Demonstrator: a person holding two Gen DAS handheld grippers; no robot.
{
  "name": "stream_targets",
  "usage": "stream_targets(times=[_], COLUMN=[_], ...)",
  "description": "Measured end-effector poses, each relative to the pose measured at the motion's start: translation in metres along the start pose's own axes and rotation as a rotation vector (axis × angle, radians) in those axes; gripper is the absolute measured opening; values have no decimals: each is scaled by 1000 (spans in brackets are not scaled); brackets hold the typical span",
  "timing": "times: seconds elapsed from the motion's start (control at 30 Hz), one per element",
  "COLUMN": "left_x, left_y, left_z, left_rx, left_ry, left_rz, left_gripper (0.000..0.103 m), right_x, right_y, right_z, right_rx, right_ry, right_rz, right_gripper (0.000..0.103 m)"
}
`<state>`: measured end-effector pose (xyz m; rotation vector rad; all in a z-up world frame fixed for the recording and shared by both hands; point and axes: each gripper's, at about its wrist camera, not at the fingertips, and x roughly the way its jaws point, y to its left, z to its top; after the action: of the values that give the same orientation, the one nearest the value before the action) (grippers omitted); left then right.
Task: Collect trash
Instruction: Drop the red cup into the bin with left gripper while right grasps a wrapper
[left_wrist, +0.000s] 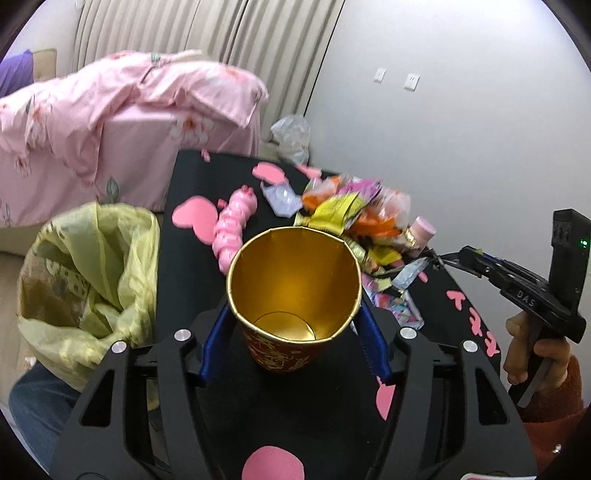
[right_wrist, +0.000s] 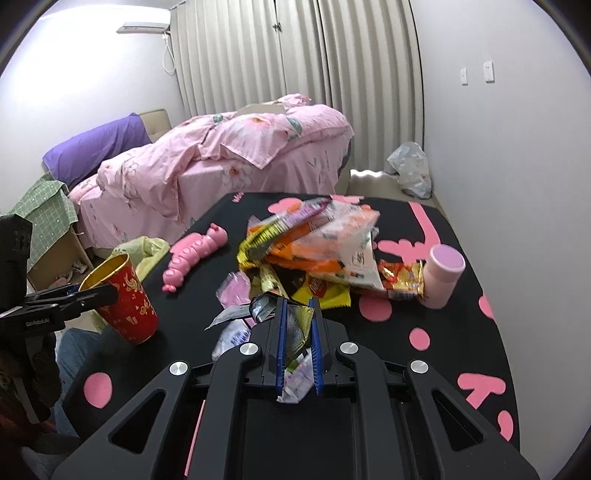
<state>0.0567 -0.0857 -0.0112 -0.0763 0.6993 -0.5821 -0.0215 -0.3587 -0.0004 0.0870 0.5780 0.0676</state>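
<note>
My left gripper (left_wrist: 293, 321) is shut on a red paper cup (left_wrist: 293, 291) with a gold inside; the cup (right_wrist: 125, 299) stands upright at the black table's left edge. My right gripper (right_wrist: 298, 314) is shut on a crumpled silver and gold wrapper (right_wrist: 295, 328), held low over the table near the front of the wrapper pile (right_wrist: 314, 251). The pile (left_wrist: 354, 214) of orange, yellow and clear wrappers lies mid-table. A bin lined with a yellow bag (left_wrist: 88, 273) stands left of the table (left_wrist: 192, 258).
A pink caterpillar toy (right_wrist: 194, 256) and a pink bottle (right_wrist: 441, 275) lie on the table beside the pile. A bed with pink bedding (right_wrist: 229, 162) is behind. A clear plastic bag (right_wrist: 410, 168) sits on the floor by the wall.
</note>
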Motion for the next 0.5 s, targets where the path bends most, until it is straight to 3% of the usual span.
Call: stream_targets(times=[0.27, 0.5], left_x=[-60, -114], left_y=[39, 117], left_z=[35, 49], left_rx=[-11, -147], left_ry=[-173, -267], left_rz=[171, 429], left_gripper=[58, 60], right_x=[-10, 30], right_y=[45, 122], right_z=[57, 106], right_rx=[-79, -142], right_ry=[-98, -90], right_rz=[113, 327], right_gripper=[13, 13])
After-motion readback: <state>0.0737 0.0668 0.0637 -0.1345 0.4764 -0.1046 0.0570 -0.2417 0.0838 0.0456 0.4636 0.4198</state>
